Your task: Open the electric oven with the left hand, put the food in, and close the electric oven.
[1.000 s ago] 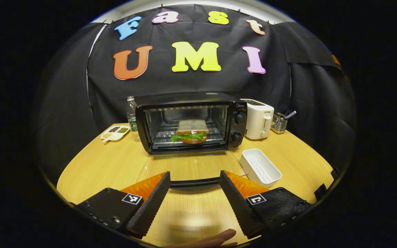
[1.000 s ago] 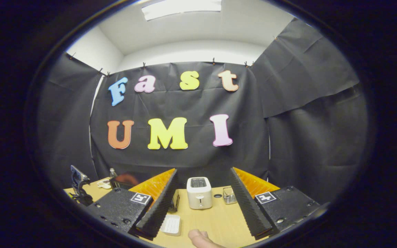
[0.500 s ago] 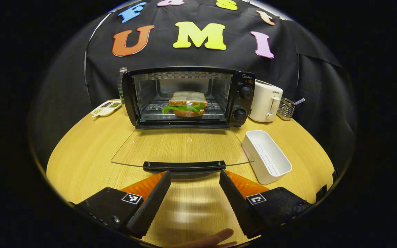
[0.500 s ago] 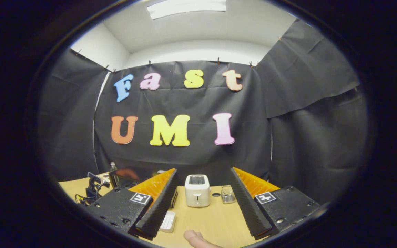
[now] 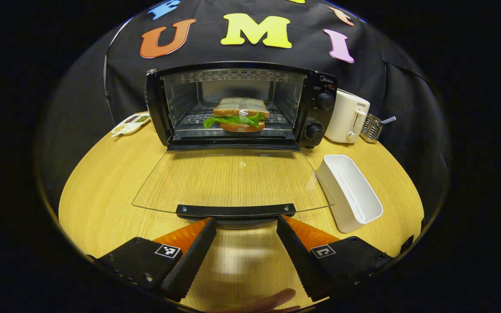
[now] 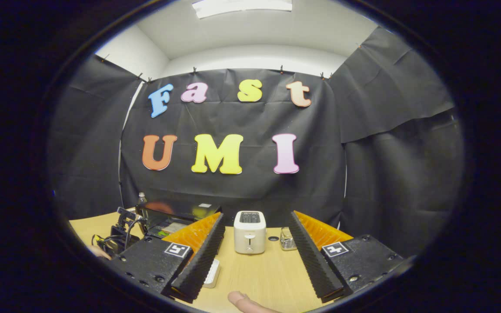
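With the sandwich (image 5: 238, 117) already on the rack inside the electric oven (image 5: 242, 106), we judge closing is the step in hand. Its glass door (image 5: 233, 180) lies flat open over the surface (image 5: 102, 191), handle (image 5: 236, 211) nearest us. Our left hand-held gripper (image 5: 242, 226) sits just before the handle, fingers spread, holding nothing. Our right hand-held gripper (image 6: 257, 232) is likewise apart and empty, aimed toward the toaster (image 6: 249, 231). Next we should catch the handle and swing the door up.
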